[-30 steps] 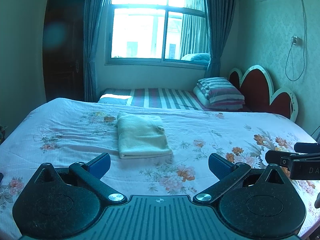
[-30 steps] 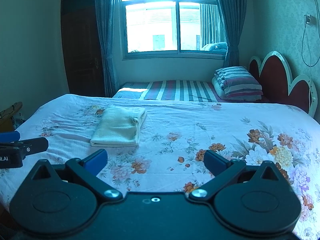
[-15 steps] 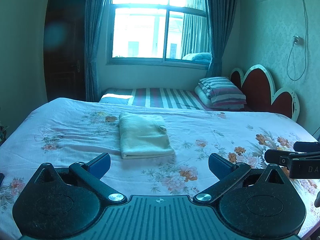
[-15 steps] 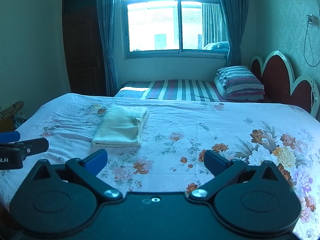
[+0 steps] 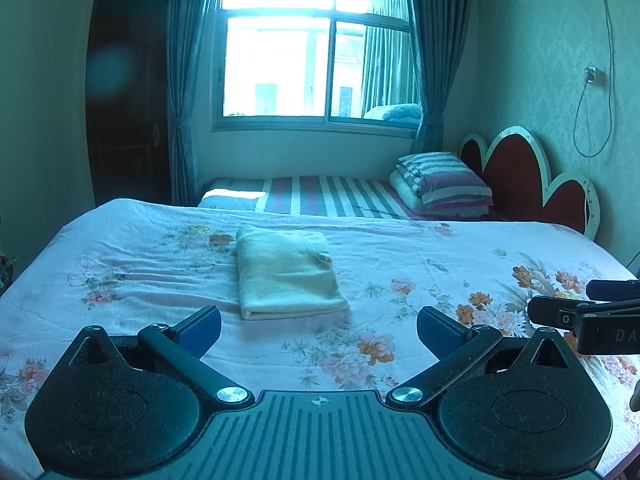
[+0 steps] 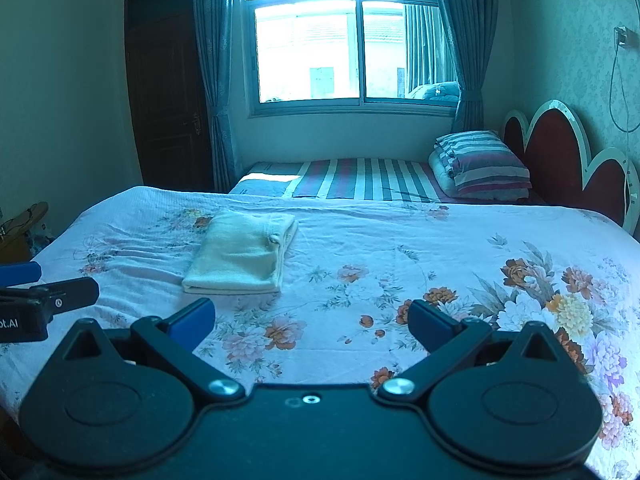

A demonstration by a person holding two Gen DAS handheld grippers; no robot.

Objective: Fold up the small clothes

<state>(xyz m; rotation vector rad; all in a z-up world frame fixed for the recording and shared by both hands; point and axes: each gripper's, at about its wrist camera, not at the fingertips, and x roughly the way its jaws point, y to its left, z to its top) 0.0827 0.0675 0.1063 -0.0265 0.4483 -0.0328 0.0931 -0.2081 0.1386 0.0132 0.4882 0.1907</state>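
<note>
A pale yellow garment (image 5: 286,272) lies folded into a neat rectangle on the floral bedspread (image 5: 420,276); the right wrist view shows the garment (image 6: 244,256) left of centre. My left gripper (image 5: 318,326) hovers above the bed just short of the garment, open, nothing between its blue pads. My right gripper (image 6: 310,320) is open too, empty, to the right of the garment and short of it. Each view catches the other gripper at its edge: the right one (image 5: 588,316), the left one (image 6: 36,300).
Beyond the floral bed lies a striped mattress (image 5: 336,198) with a folded striped quilt (image 5: 444,182) against a red headboard (image 5: 532,176). A window with curtains (image 5: 316,52) and a dark door (image 5: 128,92) stand behind. A cable hangs on the right wall (image 5: 596,92).
Both views have shifted slightly, so the garment sits a little further right in each. The garment itself has not moved and both grippers stay open.
</note>
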